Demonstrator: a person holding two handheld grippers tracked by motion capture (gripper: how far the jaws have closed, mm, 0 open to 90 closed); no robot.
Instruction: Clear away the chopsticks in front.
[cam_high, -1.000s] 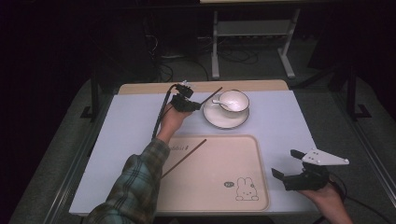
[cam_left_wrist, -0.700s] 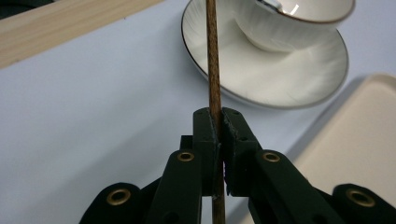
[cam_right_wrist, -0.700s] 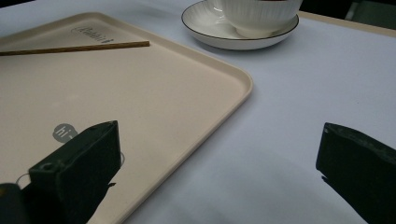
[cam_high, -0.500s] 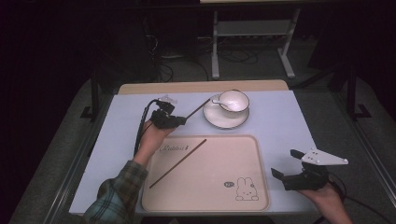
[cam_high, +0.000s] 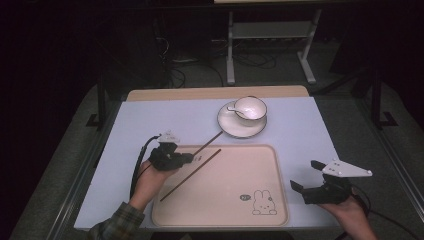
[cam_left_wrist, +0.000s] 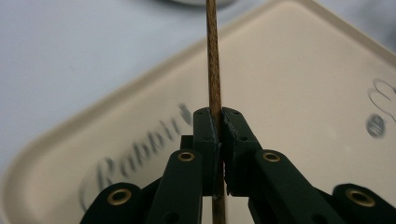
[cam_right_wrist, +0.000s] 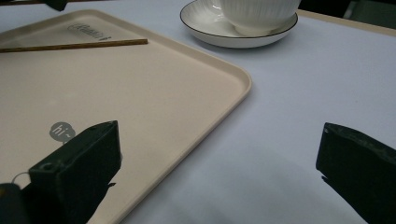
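In the left gripper view the tray's lettering (cam_left_wrist: 140, 154) is blurred. The chopstick (cam_left_wrist: 213, 65) runs off the top edge. The cup (cam_right_wrist: 258, 14) is cut off at the right gripper view's top.

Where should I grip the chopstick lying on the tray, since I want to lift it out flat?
Grip the chopstick near its middle, coming straight down with the jaws across its width. It is thin and lies flat on the tray, so an end grip would probably let it tip.

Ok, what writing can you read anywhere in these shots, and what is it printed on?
"Rabbit": script near one corner of the beige tray, blurred in the left gripper view, last letter half hidden behind the chopstick.
"hi~": in a grey speech bubble on the tray, beside the rabbit drawing.
No other text is readable.
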